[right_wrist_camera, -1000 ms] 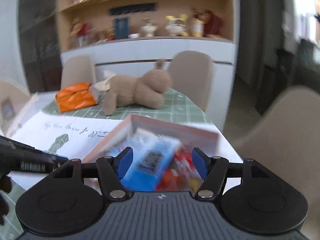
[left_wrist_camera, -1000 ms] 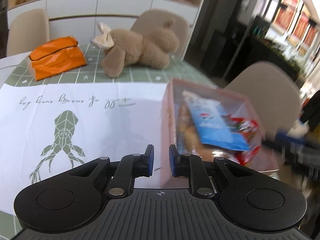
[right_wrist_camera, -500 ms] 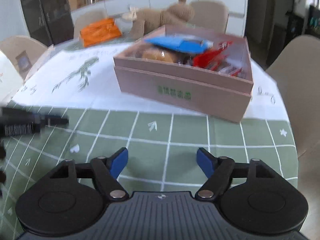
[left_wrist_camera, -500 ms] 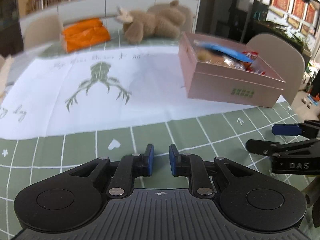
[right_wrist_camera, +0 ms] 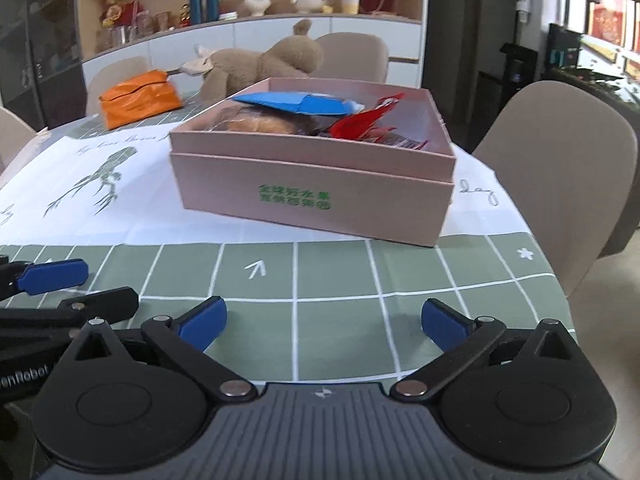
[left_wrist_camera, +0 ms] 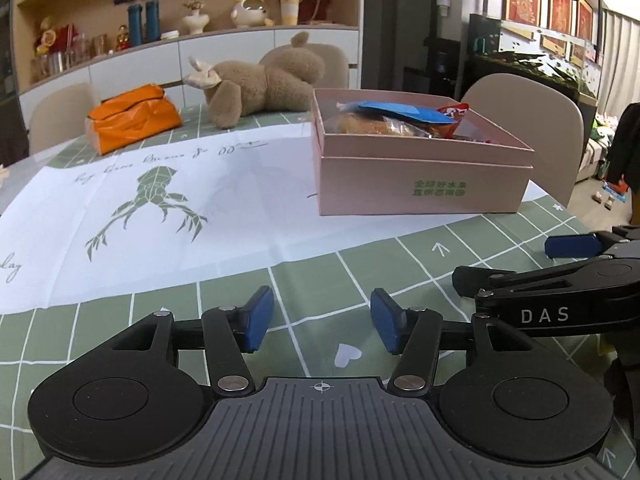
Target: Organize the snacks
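Both grippers hang low over the near edge of the table, and neither has anything in it. The left gripper point(left_wrist_camera: 322, 324) has just been opening; its blue pads point(left_wrist_camera: 256, 318) stand apart over the green checked tablecloth point(left_wrist_camera: 352, 268) with only cloth showing between them. The right gripper point(right_wrist_camera: 322, 322) has also just been opening and its jaws are spread very wide, again with nothing between them but the white grid lines of the cloth. Each tool shows at the edge of the other's view: the right one comes in from the right of the left wrist camera, the left one from the left of the right wrist camera, so the two sit side by side and close together.

The snacks are in the pink cardboard box point(right_wrist_camera: 316, 196), which stands farther in on the table, beyond both grippers and well apart from them. It is open at the top and has green print on its near wall. Inside, a blue snack packet point(right_wrist_camera: 296, 103) lies across the top, a red packet point(right_wrist_camera: 360, 124) sits to its right, and a brown baked item point(right_wrist_camera: 256, 122) in clear wrap lies under the blue one.

The box rests on a white paper sheet point(left_wrist_camera: 160, 208) printed with a green geometric creature and handwriting. At the far side a brown plush toy point(left_wrist_camera: 260, 80) lies on its side, with an orange bag point(left_wrist_camera: 132, 118) to its left. Beige chairs point(right_wrist_camera: 560, 176) ring the table.
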The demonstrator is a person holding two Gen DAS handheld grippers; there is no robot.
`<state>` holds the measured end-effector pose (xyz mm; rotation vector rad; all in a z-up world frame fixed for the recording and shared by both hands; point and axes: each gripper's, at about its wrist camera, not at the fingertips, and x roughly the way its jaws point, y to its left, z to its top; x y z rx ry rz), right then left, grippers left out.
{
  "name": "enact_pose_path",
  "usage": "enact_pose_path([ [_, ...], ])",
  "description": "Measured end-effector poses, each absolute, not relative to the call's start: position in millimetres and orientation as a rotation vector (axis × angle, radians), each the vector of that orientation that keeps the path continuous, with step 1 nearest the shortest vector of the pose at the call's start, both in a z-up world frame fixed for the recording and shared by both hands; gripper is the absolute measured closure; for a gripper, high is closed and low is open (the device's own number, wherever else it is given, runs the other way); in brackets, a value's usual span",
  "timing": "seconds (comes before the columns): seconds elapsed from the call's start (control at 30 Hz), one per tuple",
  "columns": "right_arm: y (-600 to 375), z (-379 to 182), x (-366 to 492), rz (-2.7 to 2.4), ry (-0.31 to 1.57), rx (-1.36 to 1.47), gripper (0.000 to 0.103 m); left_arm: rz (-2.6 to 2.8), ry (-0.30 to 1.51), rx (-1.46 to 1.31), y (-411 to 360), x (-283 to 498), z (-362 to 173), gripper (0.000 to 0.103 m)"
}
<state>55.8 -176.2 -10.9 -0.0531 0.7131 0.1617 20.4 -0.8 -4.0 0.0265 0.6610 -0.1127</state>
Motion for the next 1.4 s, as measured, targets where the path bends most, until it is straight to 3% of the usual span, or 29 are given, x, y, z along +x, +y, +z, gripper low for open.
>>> enact_pose_path([
  [1.4, -182.4, -10.3, 52.2, 0.164, 0.716, -0.039, 0.0, -0.103, 0.661, 0.027, 0.0, 25.8, -5.4, 0.045],
])
